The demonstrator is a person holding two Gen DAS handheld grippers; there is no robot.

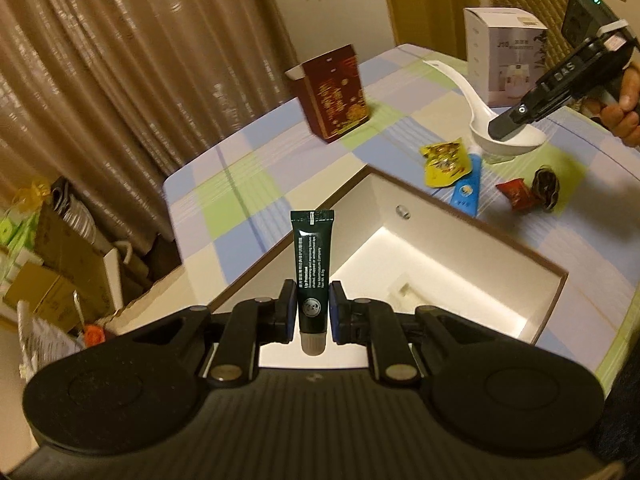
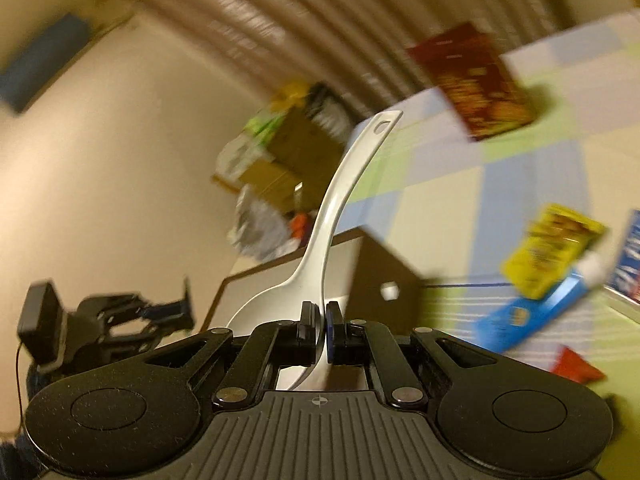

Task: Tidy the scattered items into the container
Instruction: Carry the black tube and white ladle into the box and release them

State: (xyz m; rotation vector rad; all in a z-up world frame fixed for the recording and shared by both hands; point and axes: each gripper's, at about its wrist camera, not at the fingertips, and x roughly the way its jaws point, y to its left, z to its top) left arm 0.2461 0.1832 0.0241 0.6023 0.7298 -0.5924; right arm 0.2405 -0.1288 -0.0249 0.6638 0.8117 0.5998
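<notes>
My left gripper (image 1: 313, 312) is shut on a dark green lip-balm tube (image 1: 312, 264), held upright above the near corner of the open white box (image 1: 536, 304). My right gripper (image 2: 320, 330) is shut on the bowl of a white ladle (image 2: 340, 200), its handle pointing away; it also shows in the left wrist view (image 1: 506, 122), lifted over the table. A yellow sachet (image 1: 446, 162), a blue tube (image 1: 466, 194), a red wrapper (image 1: 518, 196) and a dark packet (image 1: 546, 188) lie on the checked tablecloth (image 1: 248, 184) beyond the box.
A dark red carton (image 1: 332, 94) stands upright at the table's far side. A white product box (image 1: 506, 54) stands at the far right. Cardboard boxes and bags (image 1: 52, 264) are piled on the floor left of the table. Curtains hang behind.
</notes>
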